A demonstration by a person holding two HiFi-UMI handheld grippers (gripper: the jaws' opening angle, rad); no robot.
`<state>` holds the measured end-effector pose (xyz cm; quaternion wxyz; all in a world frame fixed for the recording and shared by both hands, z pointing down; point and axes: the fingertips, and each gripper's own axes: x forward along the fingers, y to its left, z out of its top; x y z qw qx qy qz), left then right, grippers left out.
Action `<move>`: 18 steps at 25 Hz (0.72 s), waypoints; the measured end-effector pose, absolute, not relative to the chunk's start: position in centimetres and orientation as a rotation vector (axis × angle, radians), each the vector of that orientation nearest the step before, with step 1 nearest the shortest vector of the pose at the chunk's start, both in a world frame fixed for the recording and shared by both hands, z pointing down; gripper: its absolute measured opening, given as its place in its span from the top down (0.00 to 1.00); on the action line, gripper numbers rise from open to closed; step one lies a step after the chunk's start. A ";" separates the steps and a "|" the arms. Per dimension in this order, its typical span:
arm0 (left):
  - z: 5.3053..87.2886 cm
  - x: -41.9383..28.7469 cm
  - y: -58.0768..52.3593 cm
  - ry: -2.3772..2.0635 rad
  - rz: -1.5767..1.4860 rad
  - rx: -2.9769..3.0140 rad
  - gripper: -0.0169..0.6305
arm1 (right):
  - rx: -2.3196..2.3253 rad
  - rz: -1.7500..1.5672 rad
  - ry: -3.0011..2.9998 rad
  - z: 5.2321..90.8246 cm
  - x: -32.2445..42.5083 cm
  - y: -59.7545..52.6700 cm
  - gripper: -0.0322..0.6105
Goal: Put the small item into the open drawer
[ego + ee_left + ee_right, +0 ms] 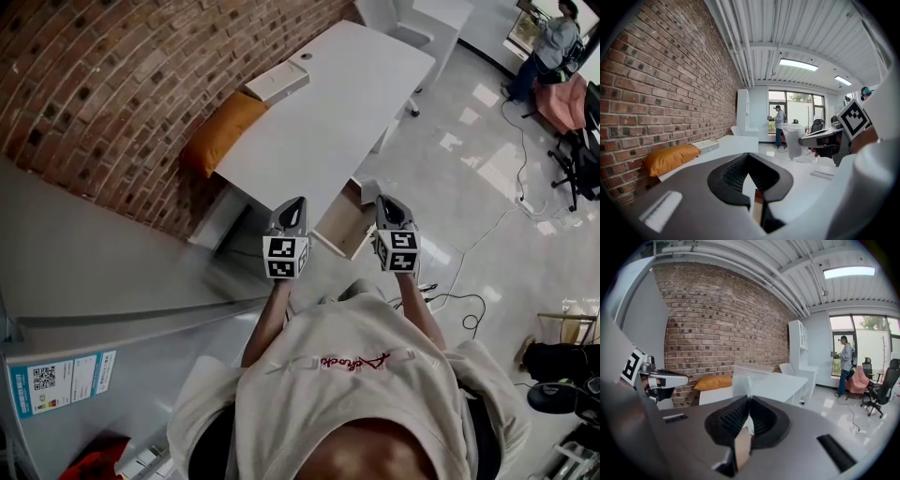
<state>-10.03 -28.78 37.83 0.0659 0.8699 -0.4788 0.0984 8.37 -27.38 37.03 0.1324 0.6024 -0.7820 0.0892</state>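
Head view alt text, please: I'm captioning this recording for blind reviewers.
Seen from above, a person holds the left gripper and the right gripper, both shut and empty, toward an open drawer under a white desk. The desk stands along a brick wall, with an orange cushion lying on it by the wall.

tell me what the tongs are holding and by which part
The right tongs pinch a small white item by its near edge; the left tongs are shut and empty.
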 end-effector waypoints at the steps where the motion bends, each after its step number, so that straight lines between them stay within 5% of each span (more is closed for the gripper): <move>1: 37.9 -9.8 -28.9 -1.445 0.299 2.622 0.96 | 1.749 0.262 -2.268 37.1 8.6 -27.5 0.93; 18: 38.8 -6.4 -28.4 -1.580 0.354 2.481 0.96 | 1.592 0.314 -2.355 38.0 12.5 -29.4 0.93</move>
